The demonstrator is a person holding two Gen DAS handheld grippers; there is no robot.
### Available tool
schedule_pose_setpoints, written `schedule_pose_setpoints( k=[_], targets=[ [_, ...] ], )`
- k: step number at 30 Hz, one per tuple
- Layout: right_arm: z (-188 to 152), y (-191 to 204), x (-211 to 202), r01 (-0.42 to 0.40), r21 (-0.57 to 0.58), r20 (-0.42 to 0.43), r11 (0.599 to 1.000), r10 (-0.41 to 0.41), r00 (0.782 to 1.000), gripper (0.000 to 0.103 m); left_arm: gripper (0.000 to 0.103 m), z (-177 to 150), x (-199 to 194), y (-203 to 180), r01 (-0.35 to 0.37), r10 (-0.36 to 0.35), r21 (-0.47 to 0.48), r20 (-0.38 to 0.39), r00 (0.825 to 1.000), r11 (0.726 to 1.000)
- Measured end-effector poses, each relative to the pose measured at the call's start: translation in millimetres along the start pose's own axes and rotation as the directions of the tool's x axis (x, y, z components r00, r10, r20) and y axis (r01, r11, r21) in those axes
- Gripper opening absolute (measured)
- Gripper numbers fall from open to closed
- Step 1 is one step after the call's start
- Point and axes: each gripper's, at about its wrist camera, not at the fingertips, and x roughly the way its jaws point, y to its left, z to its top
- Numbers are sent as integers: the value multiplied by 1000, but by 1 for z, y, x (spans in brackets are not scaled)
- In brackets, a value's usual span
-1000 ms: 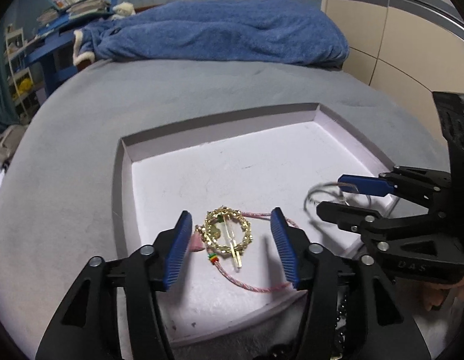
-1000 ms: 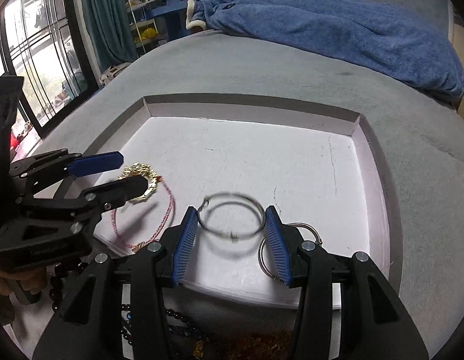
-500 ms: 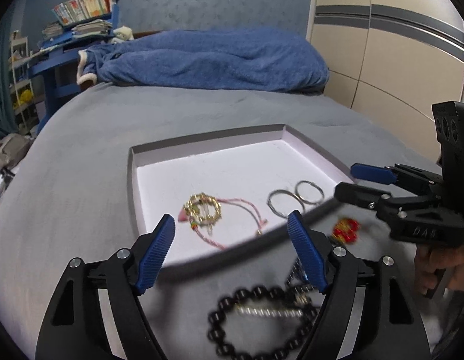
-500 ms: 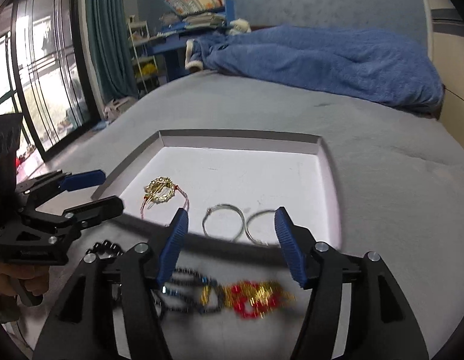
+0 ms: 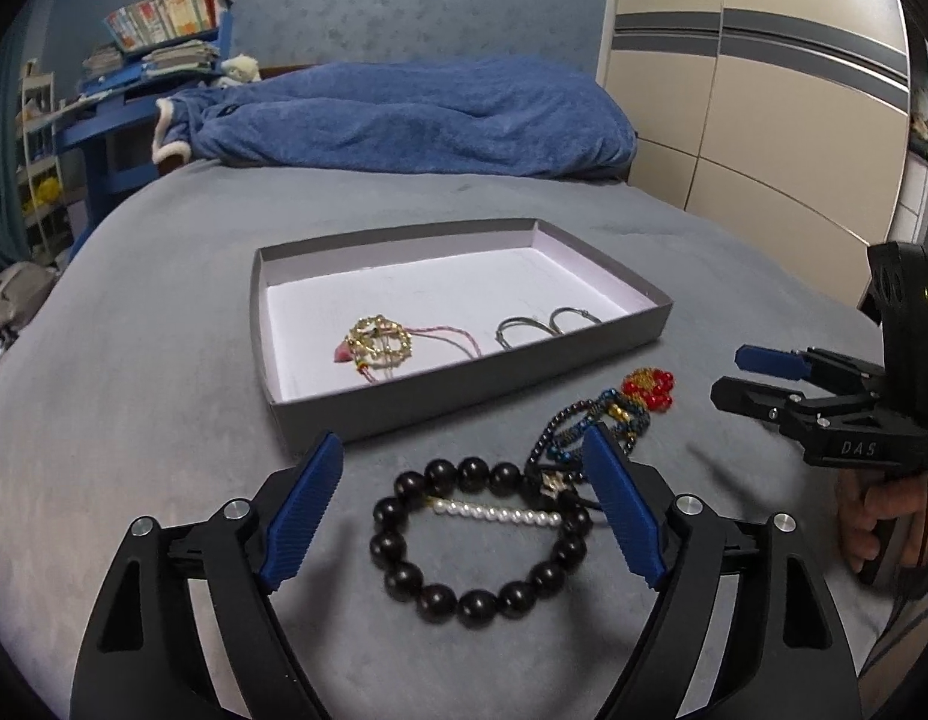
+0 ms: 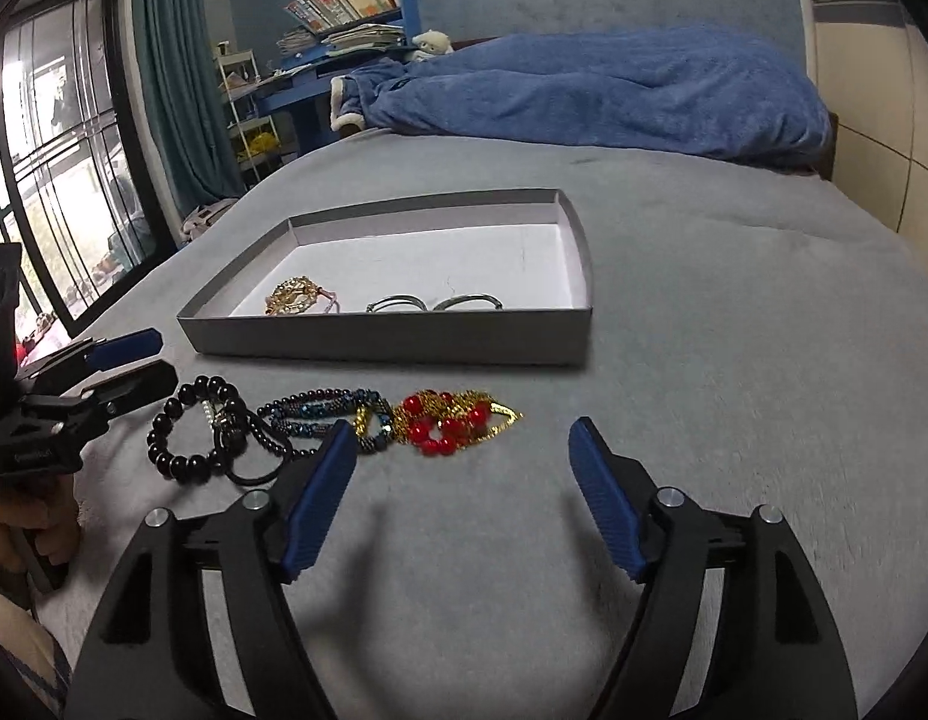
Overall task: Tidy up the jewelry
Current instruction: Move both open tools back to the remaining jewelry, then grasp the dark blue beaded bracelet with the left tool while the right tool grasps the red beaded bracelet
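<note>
A shallow grey tray (image 5: 476,387) (image 6: 392,339) with a white floor sits on the grey bed. In it lie a gold ring ornament on a pink cord (image 5: 380,348) (image 6: 293,297) and two silver hoops (image 5: 545,324) (image 6: 434,303). In front of the tray lie a black bead bracelet (image 5: 482,540) (image 6: 188,432), a short pearl strand (image 5: 500,516), a dark blue beaded piece (image 5: 584,426) (image 6: 326,414) and a red and gold beaded piece (image 5: 647,387) (image 6: 452,417). My left gripper (image 5: 464,510) (image 6: 128,360) is open above the black bracelet. My right gripper (image 6: 458,492) (image 5: 740,378) is open and empty, just short of the red piece.
A blue blanket (image 5: 404,114) (image 6: 584,90) lies along the far side of the bed. A blue desk with books (image 5: 134,60) stands behind it. Wardrobe doors (image 5: 764,120) are at the right, a window and curtain (image 6: 74,150) at the left.
Both grippers have pulled back out of the tray toward me and opened wider. The loose beaded jewelry in front of the tray has come into view.
</note>
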Motion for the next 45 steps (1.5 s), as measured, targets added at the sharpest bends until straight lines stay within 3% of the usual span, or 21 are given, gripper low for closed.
schedule_pose_setpoints(
  k=[4, 13, 34, 39, 41, 45],
  targets=[
    [-10, 3, 0, 21, -9, -14, 1000, -22, 1000, 78, 85, -5, -2, -7, -18, 18, 29, 8, 1000, 999],
    [-14, 1, 3, 29, -3, -34, 1000, -30, 999, 78, 85, -7, 1, 0, -11, 11, -4, -16, 1000, 1000],
    [-15, -2, 3, 6, 10, -40, 1000, -6, 999, 81, 85, -8, 1, -2, 0, 0, 0, -19, 1000, 1000],
    [-15, -1, 6, -7, 10, -56, 1000, 7, 998, 68, 82, -9, 2, -2, 23, -23, -2, -25, 999, 1000],
    [-13, -3, 11, -5, 23, -80, 1000, 7, 997, 57, 81, -9, 1, 0, 28, -28, -7, -26, 999, 1000],
    [-1, -8, 23, 12, 52, -117, 999, -6, 993, 55, 81, -9, 4, 2, 32, -33, -22, -36, 999, 999]
  ],
)
